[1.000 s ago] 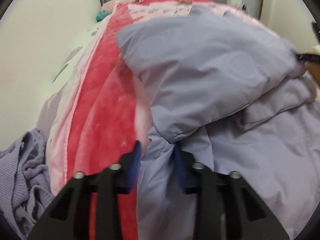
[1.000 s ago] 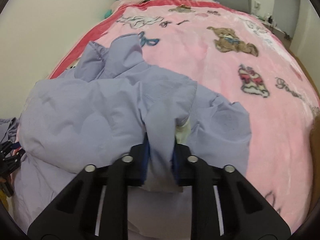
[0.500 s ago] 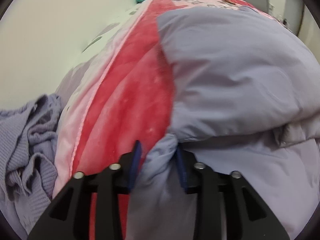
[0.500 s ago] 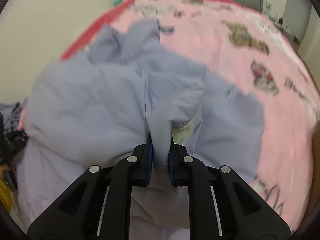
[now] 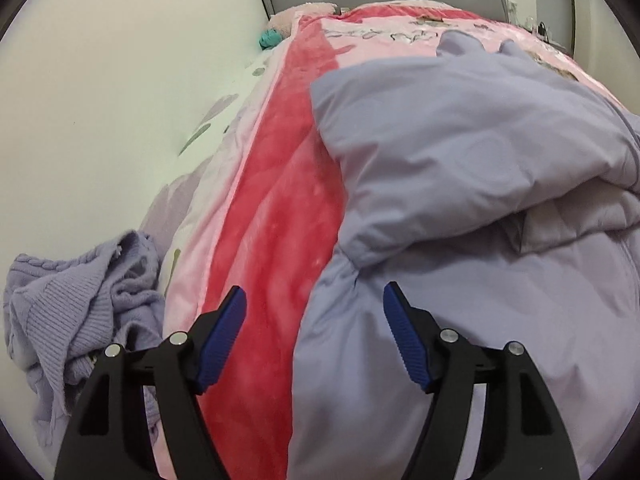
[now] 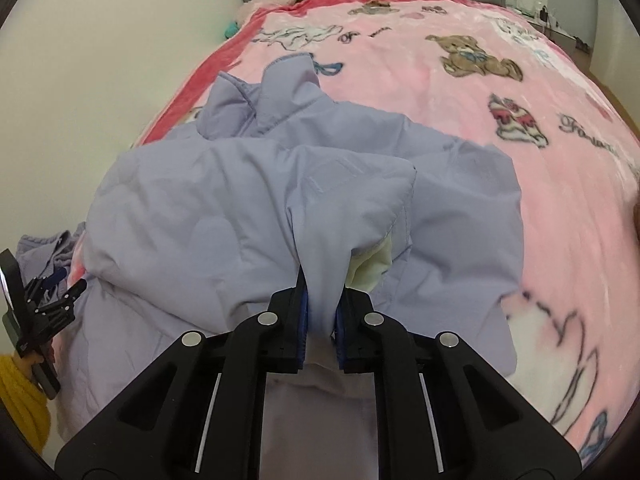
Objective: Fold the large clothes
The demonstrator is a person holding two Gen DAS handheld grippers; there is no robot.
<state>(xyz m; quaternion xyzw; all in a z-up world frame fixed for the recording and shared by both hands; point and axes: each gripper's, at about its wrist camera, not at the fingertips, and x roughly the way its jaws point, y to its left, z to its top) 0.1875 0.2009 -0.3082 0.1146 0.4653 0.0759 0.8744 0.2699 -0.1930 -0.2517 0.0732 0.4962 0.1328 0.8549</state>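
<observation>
Jacket [image 6: 224,216] pinched in right gripper [image 6: 320,312]; left gripper [image 5: 314,300] just spread, above it

A puffy lavender jacket [image 6: 248,216] lies rumpled, partly folded over itself, on the near left of the bed.

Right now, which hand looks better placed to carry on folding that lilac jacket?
The right. Its gripper is shut on a fold of the lilac jacket, while the left gripper has just been opening its jaws and hovers with nothing pinched.
</observation>
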